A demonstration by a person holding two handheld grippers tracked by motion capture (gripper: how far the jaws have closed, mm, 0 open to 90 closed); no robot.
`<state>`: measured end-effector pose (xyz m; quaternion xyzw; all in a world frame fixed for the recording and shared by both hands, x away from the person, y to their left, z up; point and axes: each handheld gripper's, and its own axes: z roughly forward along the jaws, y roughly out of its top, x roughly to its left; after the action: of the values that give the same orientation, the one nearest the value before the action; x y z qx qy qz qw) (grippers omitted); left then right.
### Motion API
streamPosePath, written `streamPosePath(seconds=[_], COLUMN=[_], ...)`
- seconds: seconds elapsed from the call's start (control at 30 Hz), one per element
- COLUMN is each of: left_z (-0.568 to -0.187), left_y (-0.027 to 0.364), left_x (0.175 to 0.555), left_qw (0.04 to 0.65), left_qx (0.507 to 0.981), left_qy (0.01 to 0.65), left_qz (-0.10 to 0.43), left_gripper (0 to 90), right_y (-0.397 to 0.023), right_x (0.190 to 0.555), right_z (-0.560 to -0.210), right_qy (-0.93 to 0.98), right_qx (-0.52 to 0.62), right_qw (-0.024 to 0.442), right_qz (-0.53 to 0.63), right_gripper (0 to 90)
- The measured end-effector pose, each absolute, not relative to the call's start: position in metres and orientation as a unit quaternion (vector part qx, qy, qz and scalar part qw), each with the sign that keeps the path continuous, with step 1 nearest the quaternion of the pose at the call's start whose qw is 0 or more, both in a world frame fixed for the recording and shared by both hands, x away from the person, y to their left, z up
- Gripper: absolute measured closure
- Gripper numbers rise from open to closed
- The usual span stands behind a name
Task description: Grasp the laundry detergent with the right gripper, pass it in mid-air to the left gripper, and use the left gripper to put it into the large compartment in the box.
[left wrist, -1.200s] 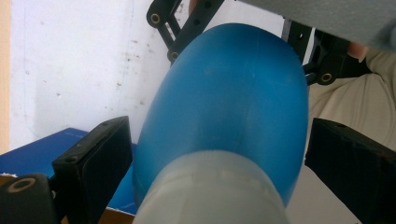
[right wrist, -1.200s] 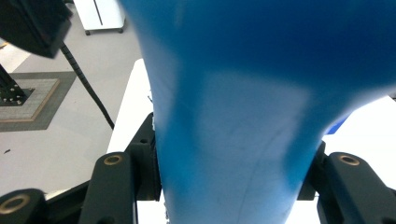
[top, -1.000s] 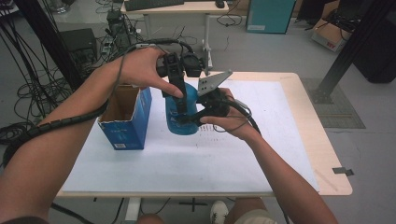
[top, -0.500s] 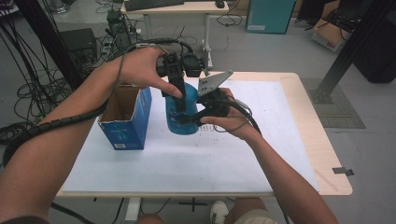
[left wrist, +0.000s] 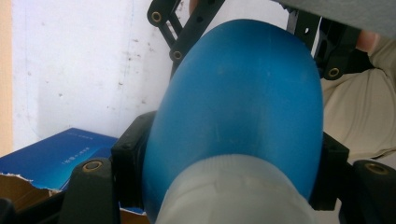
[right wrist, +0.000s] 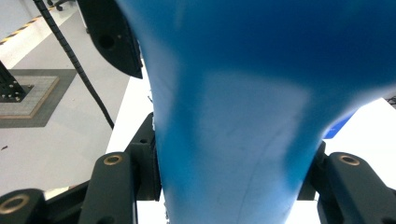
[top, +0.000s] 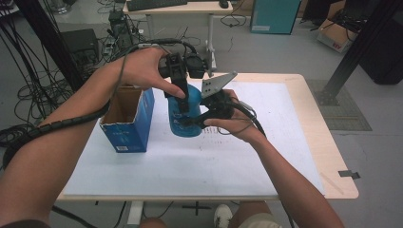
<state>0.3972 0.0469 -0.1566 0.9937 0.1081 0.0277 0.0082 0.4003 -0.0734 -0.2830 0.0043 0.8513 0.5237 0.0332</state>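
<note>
Smooth rounded blue bottle (top: 184,111), pale ribbed cap (left wrist: 233,191), clamped both jaws.

Probably lab: floor cables (top: 28,109), equipment

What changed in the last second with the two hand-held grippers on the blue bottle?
The left hand-held gripper has just been closing its jaws on the top of the bottle, and its pads now press the neck near the pale cap. The right hand-held gripper stayed clamped on the bottle's body. Neither hand nor the box moved.
</note>
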Motion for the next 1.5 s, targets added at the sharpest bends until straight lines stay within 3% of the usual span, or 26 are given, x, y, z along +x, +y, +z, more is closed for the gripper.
streamPosePath(seconds=[1.5], left_z=[-0.1625], left_y=[0.042], left_x=[0.4004], left_qw=[-0.003], left_qx=[0.995], left_qy=[0.1], left_qz=[0.018], left_gripper=[35.2], right_y=[-0.0748], right_x=[0.4031], right_z=[-0.2904], right_qy=[0.853], right_qx=[0.001], right_qw=[0.026], right_qz=[0.522], right_gripper=[42.7])
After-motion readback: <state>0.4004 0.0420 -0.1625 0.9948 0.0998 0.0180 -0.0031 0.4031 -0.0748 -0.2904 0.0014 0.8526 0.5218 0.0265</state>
